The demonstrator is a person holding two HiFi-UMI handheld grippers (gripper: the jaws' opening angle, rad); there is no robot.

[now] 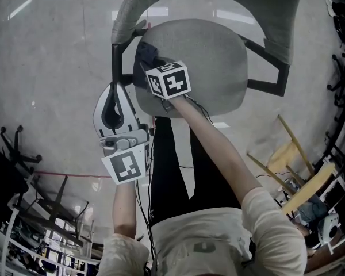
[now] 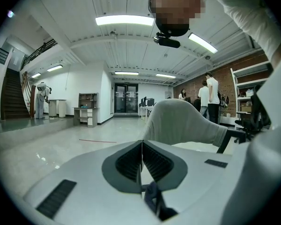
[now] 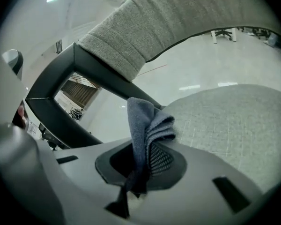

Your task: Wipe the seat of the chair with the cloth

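1. Cloth (image 3: pixel 147 125) is the working tool here: a dark blue-grey bunch pinched between the jaws of the right gripper (image 3: pixel 145 159), with most of its folds standing up past the jaw tips.
2. In the head view the cloth (image 1: pixel 144 55) sits at the left edge of the grey seat (image 1: pixel 213 68), close to the black armrest (image 1: pixel 115 59) on that side. Neither view shows whether it is pressing on the fabric.
3. The left gripper (image 2: pixel 141 161) hangs off to the left of the chair, its jaws pressed together on nothing, and it has no part in the stroke.
4. To wipe well, the person would likely tip the right gripper so that the loose folds, not the hard jaw tips, meet the seat (image 3: pixel 225 121). The bunch is narrow, so light downward pressure should spread it.
5. From this left edge, overlapping sweeps toward the far side would probably cover the whole seat. The strip under the backrest (image 3: pixel 178 22) and the rounded front edge are easy to miss.
6. The woven upholstery looks grippy, so a drag could tug the cloth out of the pinch. A firm hold and unhurried strokes would guard against that.
7. The armrest frame is close beside the gripper, so the first stroke is better led away from it.
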